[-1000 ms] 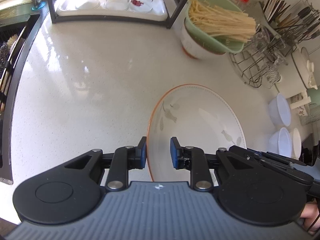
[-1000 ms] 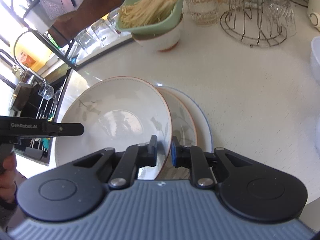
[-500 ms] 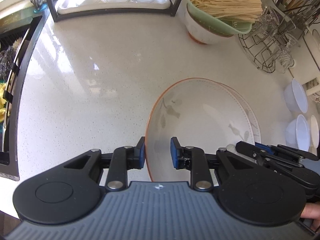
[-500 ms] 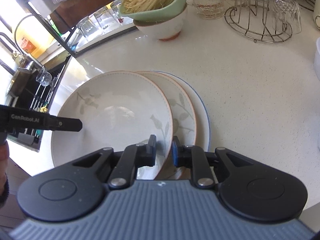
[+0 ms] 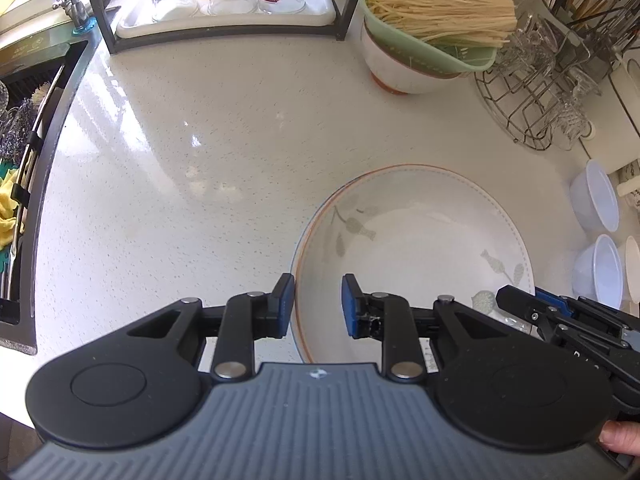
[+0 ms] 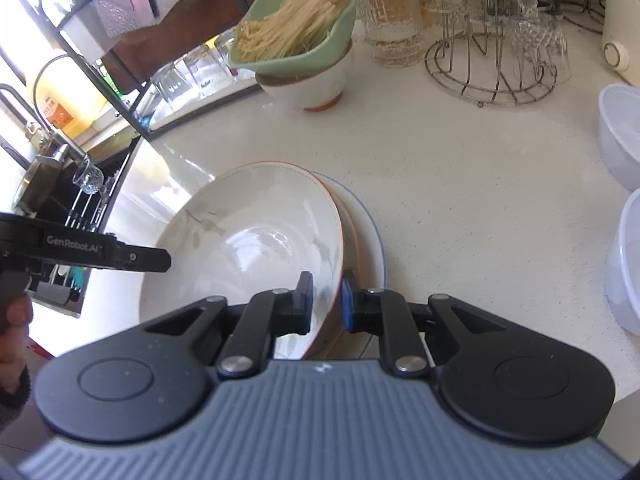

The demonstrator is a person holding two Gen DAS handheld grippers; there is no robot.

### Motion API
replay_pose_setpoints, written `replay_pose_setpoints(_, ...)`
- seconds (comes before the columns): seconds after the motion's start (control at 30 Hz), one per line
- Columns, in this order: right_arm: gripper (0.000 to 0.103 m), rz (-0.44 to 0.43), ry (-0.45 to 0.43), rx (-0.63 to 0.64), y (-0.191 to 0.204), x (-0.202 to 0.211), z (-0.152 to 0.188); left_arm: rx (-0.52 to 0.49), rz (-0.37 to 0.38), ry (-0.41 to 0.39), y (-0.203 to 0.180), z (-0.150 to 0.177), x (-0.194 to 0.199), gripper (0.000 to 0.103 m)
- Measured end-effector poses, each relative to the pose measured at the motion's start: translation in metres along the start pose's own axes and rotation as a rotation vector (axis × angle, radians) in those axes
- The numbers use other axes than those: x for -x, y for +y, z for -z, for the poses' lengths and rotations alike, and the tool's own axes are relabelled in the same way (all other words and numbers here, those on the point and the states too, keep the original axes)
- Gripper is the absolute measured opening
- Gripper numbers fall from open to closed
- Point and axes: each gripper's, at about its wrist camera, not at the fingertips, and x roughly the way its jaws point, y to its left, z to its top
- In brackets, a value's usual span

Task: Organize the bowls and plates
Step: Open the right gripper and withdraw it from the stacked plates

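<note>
Tabletop [image 5: 200,140] pale and speckled, carrying a stack of plates [image 6: 370,224] near its front edge. Top plate [image 5: 420,240], deep, leaf-patterned and orange-rimmed, tilted over the two below rather than nested flat, overhanging them toward the left. White bowls [image 5: 596,200] off to the right, apart from the stack, likely next in line. Right tool [image 6: 325,300] clamped across the top plate's near rim. Left tool [image 5: 316,304] astride the opposite rim with jaws parted and a clear gap on the inner side, so apparently not pinching.

Probably mid-placement: bring the plate level, slide it right until the rims line up, then let its foot settle before easing the grip. Keep the right pinch firm but shallow. Avoid levering against the lower rims, since glazed ware likely skids and chips.
</note>
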Motion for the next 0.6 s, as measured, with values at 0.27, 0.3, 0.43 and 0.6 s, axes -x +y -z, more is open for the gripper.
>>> replay_pose_setpoints(0.27, 0.018, 0.003, -0.033, 0.007, -0.007, 0.014, 0.010, 0.034, -0.018, -0.044, -0.008, 0.015, 0.010, 0.029)
replay_pose_setpoints(0.3, 0.018, -0.001, -0.044, 0.008, -0.007, 0.017, 0.010, 0.038, -0.017, -0.052, -0.009, 0.017, 0.012, 0.029)
replay_pose_setpoints(0.43, 0.018, -0.003, -0.087, 0.031, -0.008, 0.028, 0.008, 0.038, -0.028, -0.097, -0.016, 0.025, 0.026, 0.029)
replay_pose_setpoints(0.6, 0.018, -0.014, -0.145, 0.051, -0.009, 0.051, 0.006, 0.035, -0.007, -0.170, -0.032, 0.031, 0.054, 0.029)
